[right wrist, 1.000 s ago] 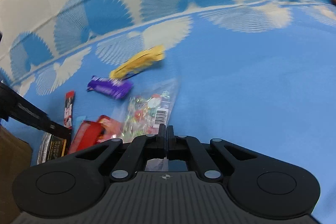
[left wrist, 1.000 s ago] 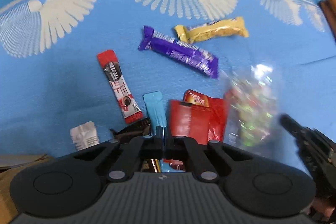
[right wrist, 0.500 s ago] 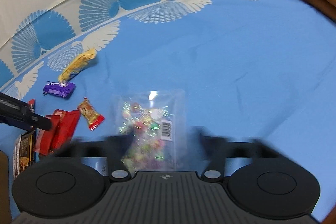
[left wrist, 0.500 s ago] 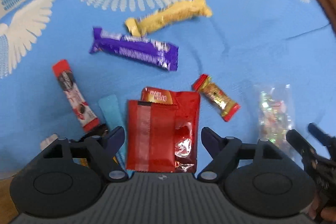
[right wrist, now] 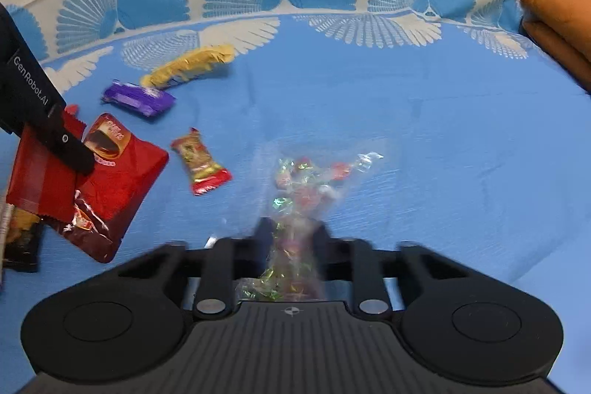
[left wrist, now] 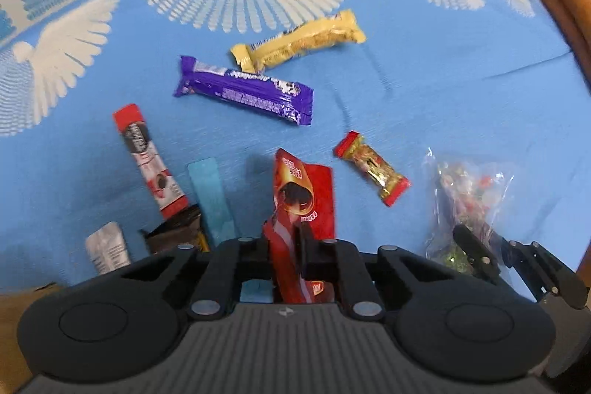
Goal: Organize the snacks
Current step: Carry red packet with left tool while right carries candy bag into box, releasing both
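Observation:
My left gripper [left wrist: 283,239] is shut on a red snack packet [left wrist: 301,205] and holds it on edge just above the blue bedsheet; it also shows in the right wrist view [right wrist: 99,187]. My right gripper [right wrist: 291,231] is shut on a clear bag of wrapped candies [right wrist: 306,187], also seen in the left wrist view [left wrist: 465,194]. On the sheet lie a yellow bar [left wrist: 299,41], a purple bar [left wrist: 243,91], a small red-and-gold candy [left wrist: 371,167], a red-and-white stick sachet [left wrist: 147,157] and a light blue strip [left wrist: 212,198].
A dark brown packet [left wrist: 173,235] and a silver sachet [left wrist: 107,248] lie at the lower left near a brown box edge [left wrist: 14,312]. An orange cushion [right wrist: 557,21] lies at the right. The bedsheet [right wrist: 443,135] stretches bare to the right.
Both grippers were open half a second ago and have closed: the left on the red packet, now lifted on edge, the right on the candy bag.

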A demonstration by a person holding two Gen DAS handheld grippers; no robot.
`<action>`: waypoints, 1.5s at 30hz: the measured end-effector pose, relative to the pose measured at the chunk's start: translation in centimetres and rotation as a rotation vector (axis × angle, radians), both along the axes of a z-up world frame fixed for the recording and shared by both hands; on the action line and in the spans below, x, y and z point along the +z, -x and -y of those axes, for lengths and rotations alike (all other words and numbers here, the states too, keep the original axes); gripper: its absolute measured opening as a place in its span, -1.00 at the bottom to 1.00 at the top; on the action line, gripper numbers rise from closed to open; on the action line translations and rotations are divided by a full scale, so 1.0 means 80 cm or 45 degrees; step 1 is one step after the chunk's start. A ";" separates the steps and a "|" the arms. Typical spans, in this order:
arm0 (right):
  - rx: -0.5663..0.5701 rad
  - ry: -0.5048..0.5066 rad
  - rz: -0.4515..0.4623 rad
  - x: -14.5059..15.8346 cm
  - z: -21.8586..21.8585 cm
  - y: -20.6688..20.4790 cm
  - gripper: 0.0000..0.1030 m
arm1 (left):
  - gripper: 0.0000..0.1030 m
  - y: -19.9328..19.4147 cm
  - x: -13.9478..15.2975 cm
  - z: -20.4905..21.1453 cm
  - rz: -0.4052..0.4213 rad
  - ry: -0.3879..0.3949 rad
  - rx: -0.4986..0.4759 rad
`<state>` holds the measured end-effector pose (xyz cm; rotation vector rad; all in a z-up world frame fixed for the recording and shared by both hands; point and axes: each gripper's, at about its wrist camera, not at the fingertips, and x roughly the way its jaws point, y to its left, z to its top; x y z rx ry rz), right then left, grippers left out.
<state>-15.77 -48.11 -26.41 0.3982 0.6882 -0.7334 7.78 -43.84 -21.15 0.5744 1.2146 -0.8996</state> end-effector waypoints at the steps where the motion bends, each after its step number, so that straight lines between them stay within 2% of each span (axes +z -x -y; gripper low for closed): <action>1: -0.017 0.005 0.022 0.008 -0.005 0.007 -0.65 | -0.86 0.004 0.010 -0.008 -0.005 0.016 0.002; 7: -0.103 0.074 0.151 0.071 -0.052 0.057 -0.65 | -0.86 0.027 0.089 -0.061 0.011 0.180 -0.003; 13: -0.103 0.044 0.229 0.118 -0.102 0.083 -0.64 | -0.86 0.053 0.146 -0.122 -0.006 0.229 0.031; 18: 0.044 0.000 0.261 0.158 -0.177 0.092 -0.64 | -0.86 0.086 0.185 -0.224 -0.003 0.230 0.096; 22: 0.191 -0.054 0.276 0.183 -0.247 0.095 -0.64 | -0.86 0.104 0.209 -0.322 0.017 0.232 0.199; 26: 0.334 -0.098 0.290 0.207 -0.318 0.087 -0.64 | -0.86 0.106 0.224 -0.411 0.100 0.207 0.342; 33: 0.498 -0.093 0.282 0.240 -0.391 0.056 -0.64 | -0.86 0.082 0.237 -0.520 0.117 0.249 0.540; 40: 0.589 -0.037 0.241 0.267 -0.430 0.024 -0.64 | -0.86 0.063 0.240 -0.571 0.099 0.308 0.614; 45: 0.636 -0.035 0.204 0.266 -0.439 0.000 -0.64 | -0.86 0.048 0.231 -0.586 0.092 0.317 0.637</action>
